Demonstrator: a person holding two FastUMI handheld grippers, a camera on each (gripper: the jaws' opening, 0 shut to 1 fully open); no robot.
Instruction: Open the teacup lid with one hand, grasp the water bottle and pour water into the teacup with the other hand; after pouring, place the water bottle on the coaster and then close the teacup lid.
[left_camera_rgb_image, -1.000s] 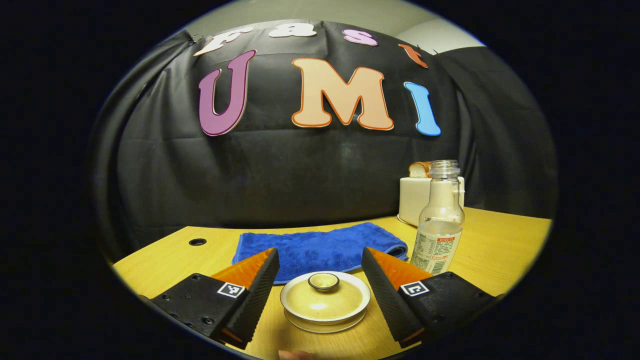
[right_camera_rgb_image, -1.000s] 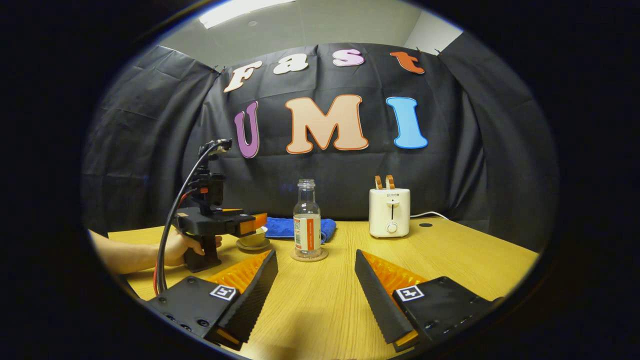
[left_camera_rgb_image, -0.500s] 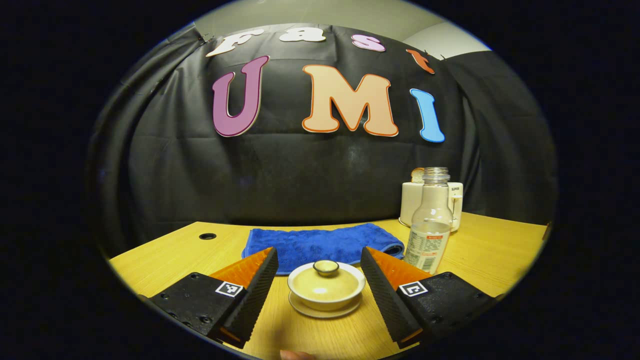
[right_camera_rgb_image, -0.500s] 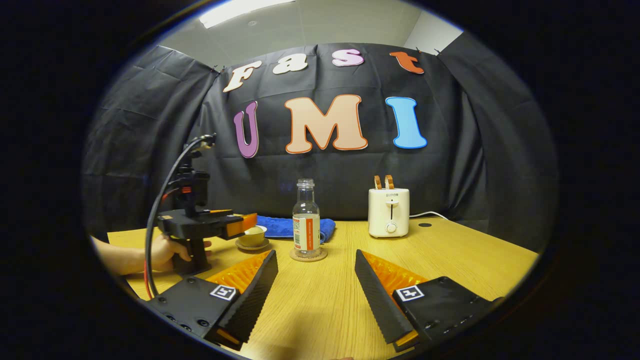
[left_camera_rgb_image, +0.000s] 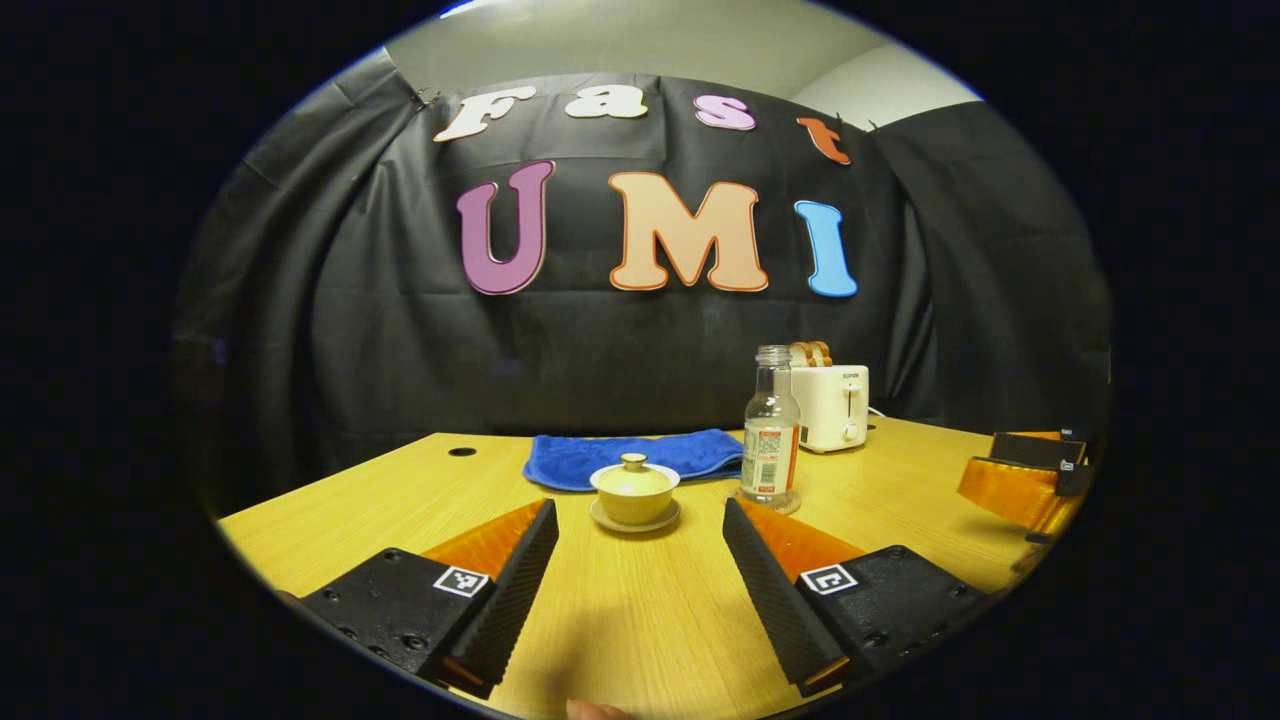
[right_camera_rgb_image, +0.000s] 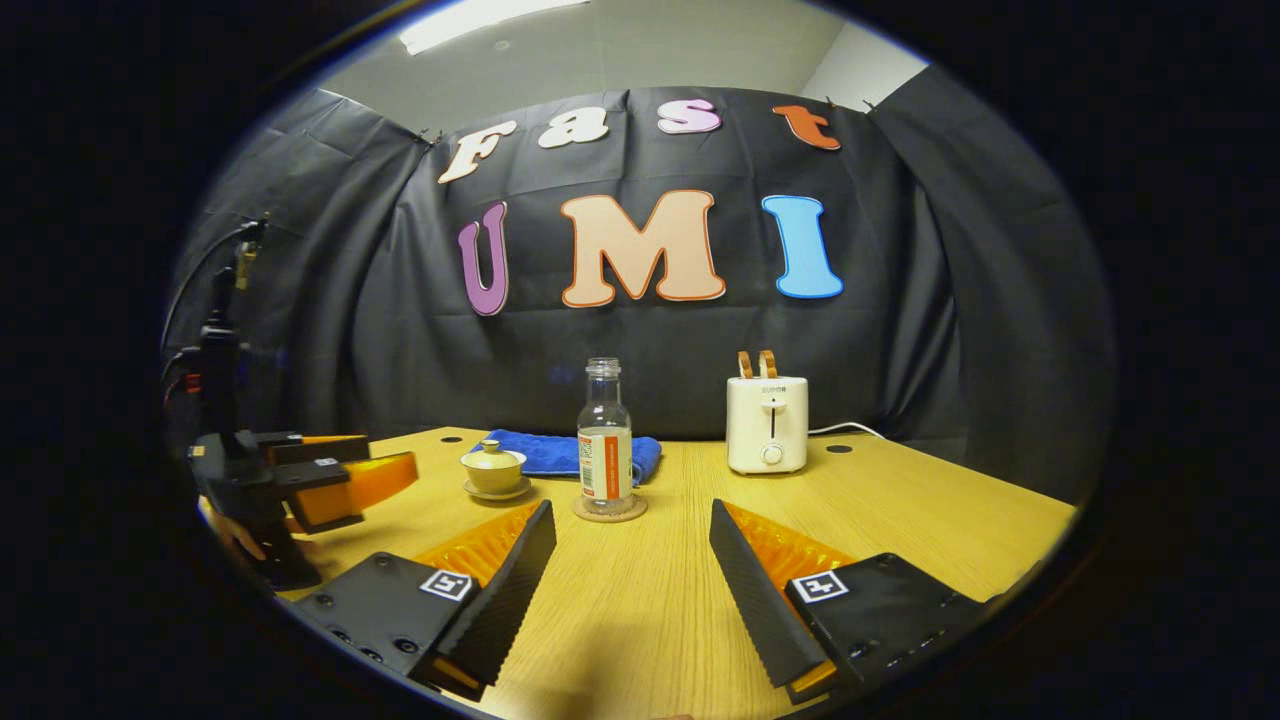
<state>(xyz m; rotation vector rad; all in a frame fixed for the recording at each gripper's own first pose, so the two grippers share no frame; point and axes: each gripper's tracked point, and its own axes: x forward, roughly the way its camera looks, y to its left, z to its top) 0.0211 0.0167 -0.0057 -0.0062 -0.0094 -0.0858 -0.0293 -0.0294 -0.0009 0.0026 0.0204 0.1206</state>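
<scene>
The lidded teacup (left_camera_rgb_image: 634, 493) sits on its saucer, straight ahead of the left gripper (left_camera_rgb_image: 640, 560), a little way off. The left gripper is nearer to it than the right gripper (right_camera_rgb_image: 632, 565). Both grippers are wide open and hold nothing. The water bottle (right_camera_rgb_image: 604, 437) stands upright on the coaster (right_camera_rgb_image: 610, 510), beside the cup.

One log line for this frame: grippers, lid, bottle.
left gripper: open, clear of teacup | right gripper: open, empty | lid: on | bottle: upright on coaster
</scene>
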